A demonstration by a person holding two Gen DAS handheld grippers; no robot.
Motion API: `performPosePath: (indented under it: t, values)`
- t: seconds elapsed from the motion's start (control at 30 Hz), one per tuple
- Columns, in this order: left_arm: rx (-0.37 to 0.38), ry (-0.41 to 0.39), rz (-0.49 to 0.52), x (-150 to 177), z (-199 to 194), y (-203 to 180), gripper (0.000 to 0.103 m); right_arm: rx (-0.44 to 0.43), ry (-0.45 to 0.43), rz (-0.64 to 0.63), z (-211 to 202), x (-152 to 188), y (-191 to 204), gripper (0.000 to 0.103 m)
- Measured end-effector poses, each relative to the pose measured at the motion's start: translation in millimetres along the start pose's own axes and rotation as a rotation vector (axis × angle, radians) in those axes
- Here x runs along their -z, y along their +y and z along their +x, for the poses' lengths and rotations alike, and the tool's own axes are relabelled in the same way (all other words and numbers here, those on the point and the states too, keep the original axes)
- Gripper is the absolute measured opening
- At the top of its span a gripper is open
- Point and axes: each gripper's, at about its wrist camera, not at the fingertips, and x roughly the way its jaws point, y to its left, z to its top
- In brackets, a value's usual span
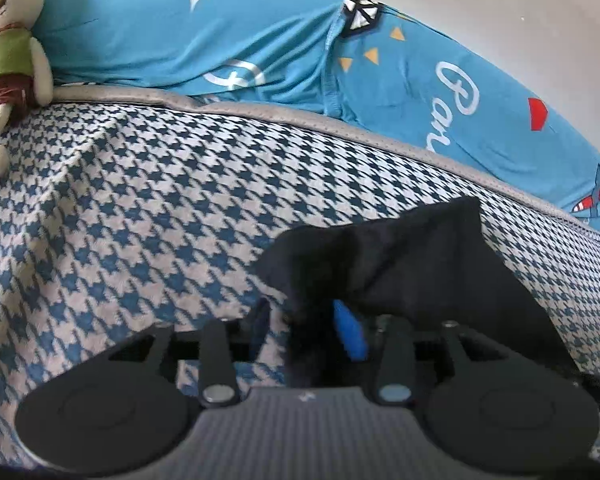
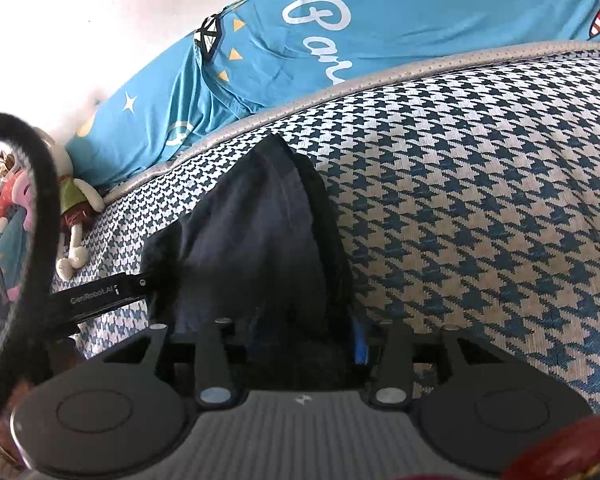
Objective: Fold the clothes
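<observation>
Left wrist view: the left gripper point(image 1: 306, 320) has its two blue-padded fingers drawn close on a bunch of the dark garment point(image 1: 400, 256), pinching a bit of its edge. The cloth rises in a soft peak above the bed point(image 1: 140, 208), toward its right side and short of the grey piped far edge. It looks light, limp and thin, so it should drape and sag wherever it is not held; corners and hems are the sensible places to take hold. One garment shows here, plus one rabbit toy point(image 1: 12, 52) at the bed's far left corner and blue pillows point(image 1: 228, 36) along the far edge.

Right wrist view: the right gripper point(image 2: 304, 340) is likewise nearly closed on the same garment point(image 2: 260, 232), which hangs stretched between both grippers, the left one point(image 2: 100, 296) gripping its other end. Counted: two grippers, one garment.
</observation>
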Motion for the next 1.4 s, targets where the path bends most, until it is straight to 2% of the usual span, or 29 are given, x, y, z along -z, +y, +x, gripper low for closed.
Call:
performPosePath:
  t: [0.2,0.27,0.33,0.47,0.5,0.57,0.6,0.67,0.73,0.87,1.0,1.2,1.4]
  values:
    - [0.055,0.006,-0.057,0.0,4.4,10.8,0.057,0.010,0.015,0.012,3.8,0.5,-0.5,0.049]
    - [0.066,0.003,-0.059,-1.2,7.1,8.4,0.068,0.013,0.020,0.016,5.1,0.6,-0.6,0.049]
    - [0.069,-0.002,-0.051,-0.8,8.9,4.0,0.073,0.015,0.025,0.028,6.8,0.7,-1.5,0.049]
    - [0.054,-0.010,-0.018,0.8,13.0,-7.3,0.073,0.016,0.036,0.068,11.1,1.0,-4.9,0.049]
    - [0.059,-0.011,-0.017,0.8,13.7,-9.1,0.071,0.016,0.039,0.078,12.2,1.1,-5.7,0.049]
    - [0.080,-0.007,-0.019,0.0,15.6,-12.8,0.054,0.019,0.040,0.091,14.1,1.3,-5.9,0.049]
    - [0.086,-0.005,-0.019,-0.5,16.4,-14.7,0.051,0.025,0.036,0.086,14.7,1.0,-4.4,0.041]
    - [0.086,-0.005,-0.009,0.2,17.1,-18.6,0.024,0.040,0.025,0.071,15.0,0.4,-0.9,0.029]
    - [0.074,-0.017,0.021,2.1,14.8,-24.4,0.014,0.058,0.014,0.052,14.5,-0.3,3.0,0.023]
    - [0.012,-0.088,0.117,6.7,-0.6,-41.6,0.013,0.068,-0.037,0.022,6.3,-2.2,14.5,0.019]
    - [-0.050,-0.158,0.190,7.6,-20.0,-52.7,0.013,0.040,-0.099,-0.016,-4.1,-4.5,30.9,0.019]
    - [-0.146,-0.239,0.204,3.4,-46.8,-43.2,0.013,-0.014,-0.131,-0.086,-6.3,0.4,68.5,0.018]
    - [-0.215,-0.274,0.154,3.0,-78.9,-11.6,0.013,-0.083,-0.122,-0.139,0.6,9.7,104.7,0.018]
